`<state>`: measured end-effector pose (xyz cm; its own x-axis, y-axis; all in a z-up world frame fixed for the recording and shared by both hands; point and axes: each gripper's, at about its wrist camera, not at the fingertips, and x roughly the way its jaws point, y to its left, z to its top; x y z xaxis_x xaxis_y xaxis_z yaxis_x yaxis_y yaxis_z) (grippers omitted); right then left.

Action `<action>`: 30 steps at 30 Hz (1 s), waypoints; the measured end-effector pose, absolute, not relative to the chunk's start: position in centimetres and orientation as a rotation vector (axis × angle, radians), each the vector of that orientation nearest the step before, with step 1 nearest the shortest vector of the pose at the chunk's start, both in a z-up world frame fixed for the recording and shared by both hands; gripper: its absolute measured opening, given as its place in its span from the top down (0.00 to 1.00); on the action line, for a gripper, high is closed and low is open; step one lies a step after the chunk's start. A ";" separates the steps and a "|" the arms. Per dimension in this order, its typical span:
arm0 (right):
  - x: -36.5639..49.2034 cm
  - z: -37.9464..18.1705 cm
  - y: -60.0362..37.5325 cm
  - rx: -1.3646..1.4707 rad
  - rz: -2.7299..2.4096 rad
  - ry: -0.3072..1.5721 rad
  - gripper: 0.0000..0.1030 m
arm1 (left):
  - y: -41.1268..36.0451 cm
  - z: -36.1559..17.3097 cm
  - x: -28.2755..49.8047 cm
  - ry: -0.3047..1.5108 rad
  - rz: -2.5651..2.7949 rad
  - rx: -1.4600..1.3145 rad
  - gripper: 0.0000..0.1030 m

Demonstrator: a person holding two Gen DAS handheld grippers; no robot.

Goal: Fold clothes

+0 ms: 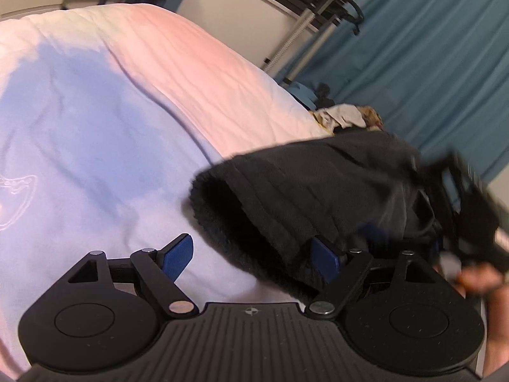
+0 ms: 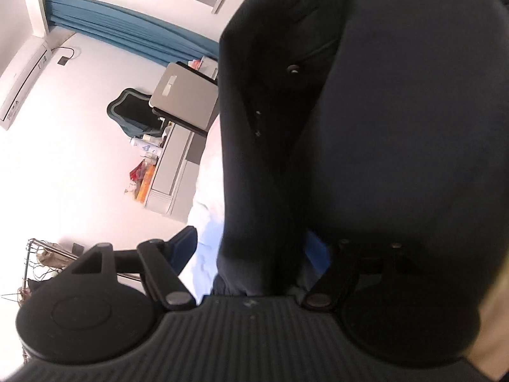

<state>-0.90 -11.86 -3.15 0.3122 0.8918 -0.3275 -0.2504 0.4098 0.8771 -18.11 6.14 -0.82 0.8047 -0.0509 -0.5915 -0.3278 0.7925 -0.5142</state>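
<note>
A dark fleece-lined garment lies across a pale lilac garment spread on the pink quilt. My left gripper stands open low over them. Its left pad is bare, and the dark cloth's open cuff drapes over the right pad. The blurred black body of my right gripper shows at the right, with a hand below it. In the right wrist view the dark garment hangs close and fills most of the frame. My right gripper is open around a fold, with a gap at the left pad.
Blue curtains and a metal rack stand beyond the bed. A heap of clothes lies at its far edge. The right wrist view shows a desk with clutter, a chair and a wire rack.
</note>
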 end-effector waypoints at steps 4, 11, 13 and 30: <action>0.3 -2.9 -9.7 0.713 0.897 0.977 0.28 | 5.0 -1.6 -16.7 0.686 0.111 -0.593 0.17; 2.2 -4.5 -7.4 0.656 0.974 1.033 0.72 | 3.6 -2.1 -16.0 0.673 0.062 -0.505 0.16; 2.4 -3.9 -7.7 0.672 0.999 0.990 0.80 | 3.4 -1.9 -16.2 0.665 0.059 -0.499 0.14; 2.9 4.2 -16.6 0.931 1.069 0.646 0.89 | -2.4 -0.9 -15.8 0.568 -0.148 -0.366 0.07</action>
<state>2.91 -16.59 4.15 0.3654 0.9308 -0.0096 -0.4422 0.1826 0.8781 -15.85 -2.41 -0.85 0.8342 -0.2369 -0.4980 0.0369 0.9250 -0.3783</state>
